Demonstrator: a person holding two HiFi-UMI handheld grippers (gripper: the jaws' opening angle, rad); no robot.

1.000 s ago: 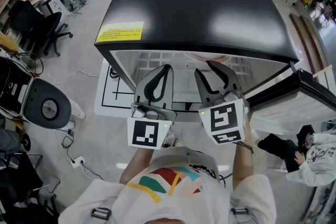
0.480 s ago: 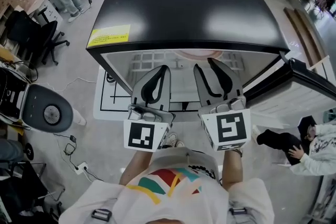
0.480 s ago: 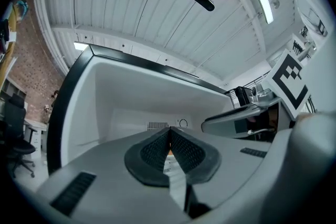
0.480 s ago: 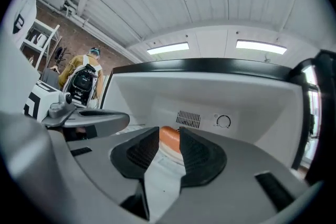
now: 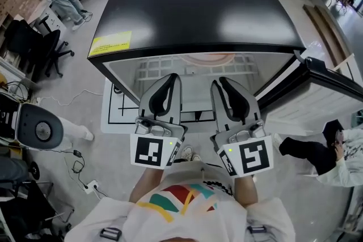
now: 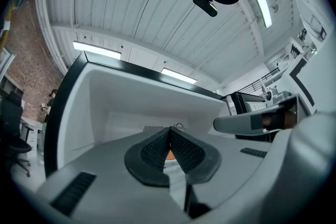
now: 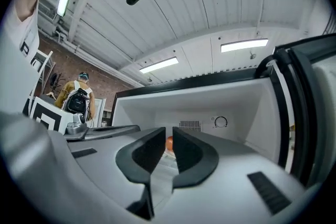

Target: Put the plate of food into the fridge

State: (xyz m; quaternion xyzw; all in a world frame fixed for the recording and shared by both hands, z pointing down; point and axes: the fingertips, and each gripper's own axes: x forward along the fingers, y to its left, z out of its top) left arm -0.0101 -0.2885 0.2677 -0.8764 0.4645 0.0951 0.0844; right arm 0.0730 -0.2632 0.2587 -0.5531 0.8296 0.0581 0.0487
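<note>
Black-topped fridge [image 5: 193, 3] open before you: your left gripper [image 5: 172, 77], jaws together on nothing; the plate [image 5: 209, 58] on the shelf [image 5: 152, 68] inside, beyond both tips; your right gripper [image 5: 220, 83], jaws narrowly apart after just closing, nothing between them.

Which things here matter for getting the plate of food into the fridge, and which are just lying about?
Job: black fridge with white inside; its open door; pale round plate of food inside it.
Lying about: black office chair; round grey machine; white power strip on floor.
</note>
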